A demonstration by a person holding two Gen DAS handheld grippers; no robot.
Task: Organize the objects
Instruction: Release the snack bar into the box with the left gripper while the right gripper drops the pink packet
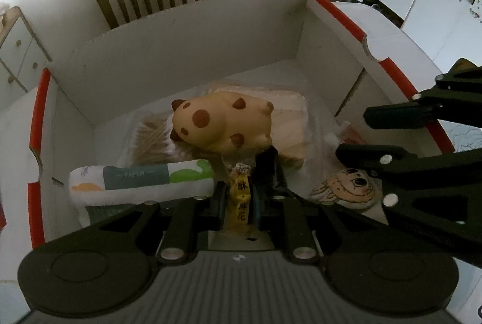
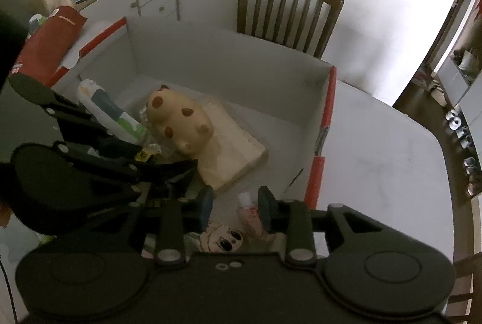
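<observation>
Left gripper (image 1: 238, 200) jaws pinch the yellow snack packet (image 1: 239, 199); lower it into the box (image 1: 186, 44) clear of the right gripper (image 2: 233, 205), jaws spread over a small tube (image 2: 248, 211)

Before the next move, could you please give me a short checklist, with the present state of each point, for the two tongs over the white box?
1. Left tongs shut on the yellow snack packet: ok.
2. Packet is inside the box walls: ok; whether it touches the floor, cannot tell.
3. Right tongs free of the pink tube: ok, the jaws stand apart with the tube between them, and no pad presses on it.
4. The two tongs keep apart from each other: cannot tell, they overlap in both views.
5. Spotted plush toy rests stable on the bagged bread: ok.
</observation>
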